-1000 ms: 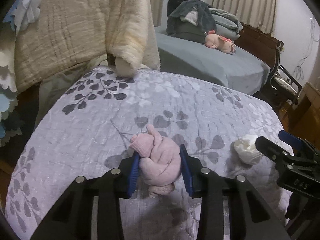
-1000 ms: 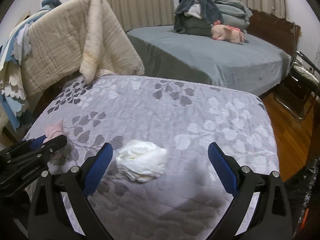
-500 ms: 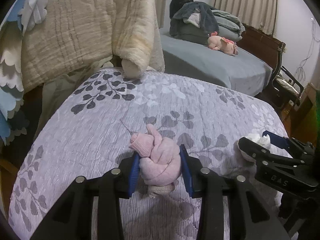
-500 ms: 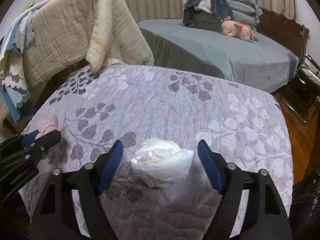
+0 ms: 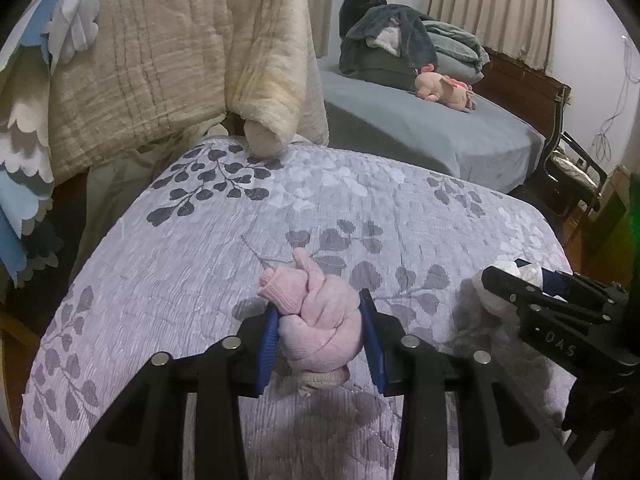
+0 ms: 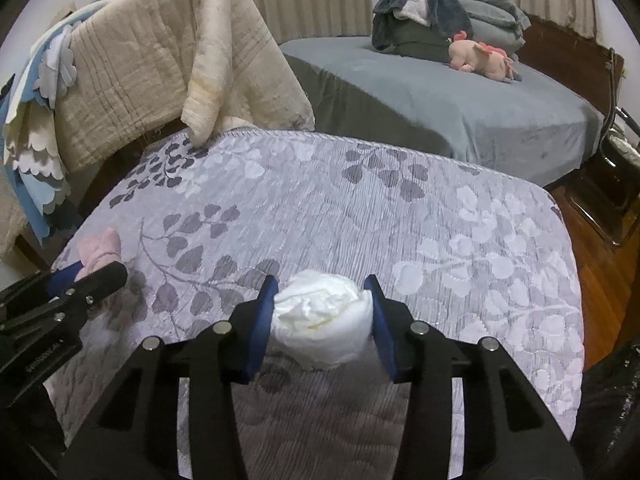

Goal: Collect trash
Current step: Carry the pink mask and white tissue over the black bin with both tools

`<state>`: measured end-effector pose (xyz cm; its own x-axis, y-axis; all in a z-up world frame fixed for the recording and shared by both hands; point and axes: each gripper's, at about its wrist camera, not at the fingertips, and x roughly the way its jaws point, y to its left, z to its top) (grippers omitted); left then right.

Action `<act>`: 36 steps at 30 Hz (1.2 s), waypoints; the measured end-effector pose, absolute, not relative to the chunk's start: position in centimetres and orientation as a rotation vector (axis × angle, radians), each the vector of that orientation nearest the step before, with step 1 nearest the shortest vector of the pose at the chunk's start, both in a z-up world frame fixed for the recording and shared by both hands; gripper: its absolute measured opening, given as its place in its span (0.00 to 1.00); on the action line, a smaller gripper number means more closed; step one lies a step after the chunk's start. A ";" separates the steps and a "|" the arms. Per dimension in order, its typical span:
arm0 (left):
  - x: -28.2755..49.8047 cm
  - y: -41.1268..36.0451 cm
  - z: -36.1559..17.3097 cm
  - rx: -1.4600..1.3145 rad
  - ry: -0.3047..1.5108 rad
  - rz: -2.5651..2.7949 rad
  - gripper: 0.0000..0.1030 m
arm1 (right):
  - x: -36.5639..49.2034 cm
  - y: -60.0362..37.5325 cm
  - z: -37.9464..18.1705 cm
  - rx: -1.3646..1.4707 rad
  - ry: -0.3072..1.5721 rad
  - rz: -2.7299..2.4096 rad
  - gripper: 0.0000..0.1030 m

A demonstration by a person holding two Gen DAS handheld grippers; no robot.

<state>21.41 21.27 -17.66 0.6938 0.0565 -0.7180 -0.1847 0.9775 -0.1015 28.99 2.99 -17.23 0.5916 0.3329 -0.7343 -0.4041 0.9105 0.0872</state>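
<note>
Leaf-print quilt (image 6: 460,240); left tool (image 5: 320,334) clamping pink knotted cloth (image 5: 320,320); right tool (image 6: 322,312) pinching white wad (image 6: 320,316).

Count: 2 grippers, left gripper (image 5: 320,336) and right gripper (image 6: 323,312). 1 pink knotted sock (image 5: 320,326). 1 white crumpled wad (image 6: 320,318). 1 leaf-print quilt (image 6: 360,208). 1 beige blanket (image 5: 160,68) at 11 o'clock. 1 grey bed (image 6: 460,108) w/ 1 pink plush toy (image 6: 482,56) at 1 o'clock, 1 clothes pile (image 6: 420,8). 1 chair (image 5: 576,168) at 3 o'clock.
</note>
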 end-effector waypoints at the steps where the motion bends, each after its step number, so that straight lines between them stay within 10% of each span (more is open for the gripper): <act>1: 21.3 21.2 -17.6 -0.172 0.793 0.134 0.36 | 28.9 2.9 -17.0 -0.090 0.831 0.431 0.42; 36: 15.0 11.6 -9.7 -0.132 0.700 0.004 0.36 | 18.7 -6.7 -7.6 -0.026 0.709 0.383 0.42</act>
<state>15.01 11.62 -9.71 0.7653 -0.0407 -0.6424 -0.0476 0.9917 -0.1195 18.73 -6.71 -7.64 0.6926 0.3346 -0.6390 -0.3519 0.9301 0.1056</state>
